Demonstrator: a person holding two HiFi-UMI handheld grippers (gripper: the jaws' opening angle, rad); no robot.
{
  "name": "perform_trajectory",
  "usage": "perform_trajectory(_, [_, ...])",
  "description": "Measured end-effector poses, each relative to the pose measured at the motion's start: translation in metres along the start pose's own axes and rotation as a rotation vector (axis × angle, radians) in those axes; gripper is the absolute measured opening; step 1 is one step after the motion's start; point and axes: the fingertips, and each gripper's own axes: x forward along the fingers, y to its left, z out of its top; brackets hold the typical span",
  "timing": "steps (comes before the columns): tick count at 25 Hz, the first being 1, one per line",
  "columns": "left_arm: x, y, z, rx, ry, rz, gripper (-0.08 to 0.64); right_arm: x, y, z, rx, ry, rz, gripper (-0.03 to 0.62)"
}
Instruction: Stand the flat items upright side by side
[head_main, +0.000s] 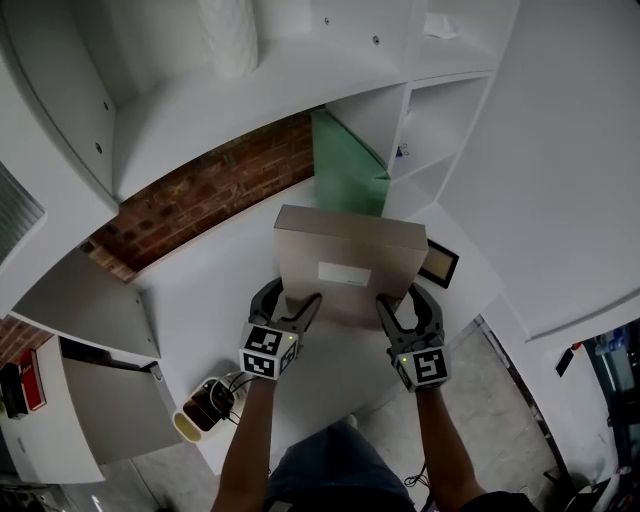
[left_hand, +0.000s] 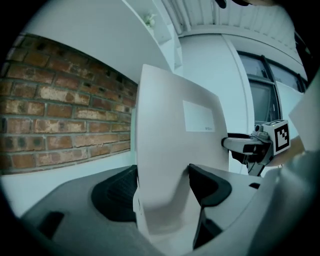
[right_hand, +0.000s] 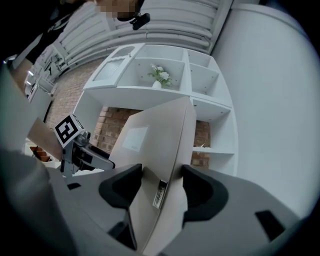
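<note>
flat beige box (head_main: 348, 262): white label, tilted up off counter | green flat item (head_main: 345, 172): upright behind it

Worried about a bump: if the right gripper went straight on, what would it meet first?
Probably the upright green item; the box gripped by the right gripper would reach it first. Depth unclear.

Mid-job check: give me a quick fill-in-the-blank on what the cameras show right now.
The left hand-held gripper and the right hand-held gripper both clamp the near edge of the flat box, whose label is ___.
The upright item behind the box is coloured ___.
The wall behind the counter is bare ___.
Missing words: white; green; brick.
</note>
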Motion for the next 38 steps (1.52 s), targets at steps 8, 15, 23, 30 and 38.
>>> perform_trajectory(8, [-0.003,-0.006,-0.016,0.033,-0.053,0.041,0.304,-0.008,0.006,-0.008,-0.079,-0.050,0.004,0.245])
perform_trajectory(15, [-0.007,-0.007,-0.023,0.037,-0.046,0.055,0.304,-0.011,0.010,-0.008,-0.069,-0.044,0.040,0.245])
perform_trajectory(23, [-0.011,-0.010,-0.023,0.013,0.002,0.058,0.304,-0.013,0.011,-0.005,0.063,0.006,0.172,0.286])
perform_trajectory(30, [-0.019,-0.012,-0.029,-0.020,0.038,0.072,0.304,-0.008,-0.005,0.001,0.206,0.024,0.348,0.347])
perform_trajectory(38, [-0.027,-0.018,-0.026,-0.032,0.022,0.100,0.304,0.014,0.000,0.024,0.319,0.022,0.685,0.357])
